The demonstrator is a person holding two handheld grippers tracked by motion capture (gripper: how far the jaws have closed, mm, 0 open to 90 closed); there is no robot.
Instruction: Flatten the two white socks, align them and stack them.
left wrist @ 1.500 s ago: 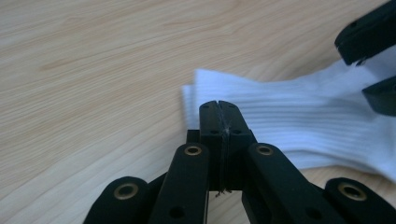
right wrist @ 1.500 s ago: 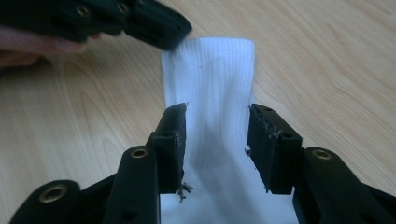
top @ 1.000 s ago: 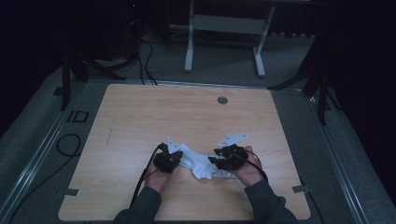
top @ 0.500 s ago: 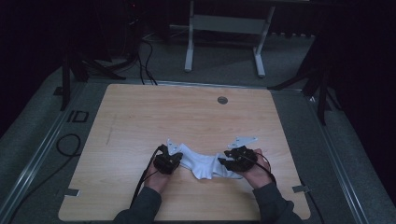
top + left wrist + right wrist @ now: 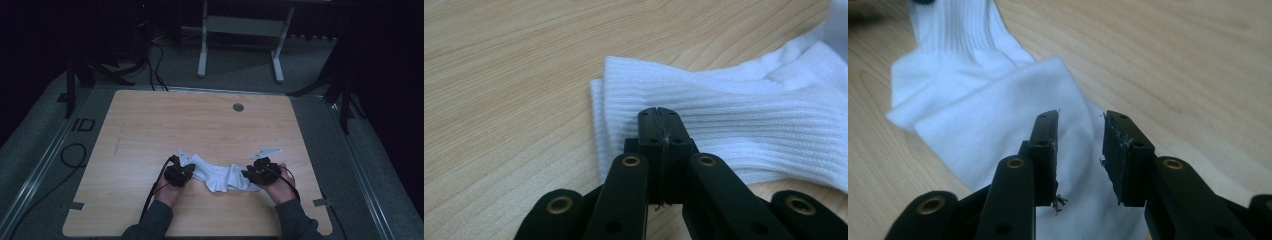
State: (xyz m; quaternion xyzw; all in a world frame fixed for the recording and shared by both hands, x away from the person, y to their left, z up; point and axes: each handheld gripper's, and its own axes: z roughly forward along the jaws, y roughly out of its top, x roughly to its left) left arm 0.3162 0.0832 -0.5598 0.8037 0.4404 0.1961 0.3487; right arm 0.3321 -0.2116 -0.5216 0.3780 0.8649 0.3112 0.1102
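Currently two black two-jaw grippers are in my hands, one each, at the near edge of the pale wooden table [image 5: 150,130]. One white garment lies between them: a white ribbed cotton sock [image 5: 222,176], flat on the table; whether a second sock lies under it I cannot tell.

My left gripper [image 5: 659,117] has its jaws pressed together at the ribbed cuff end of the sock. Whether any fabric is caught between them I cannot tell from the left gripper view; the tips rest right at the cuff's edge.

My right gripper [image 5: 1080,135] stands with its jaws parted by a narrow gap, hovering over the smooth foot end of the sock, with white fabric showing between and below them. It grips nothing.

One round grey grommet [image 5: 238,107] sits in the table's far half, well apart from the sock.
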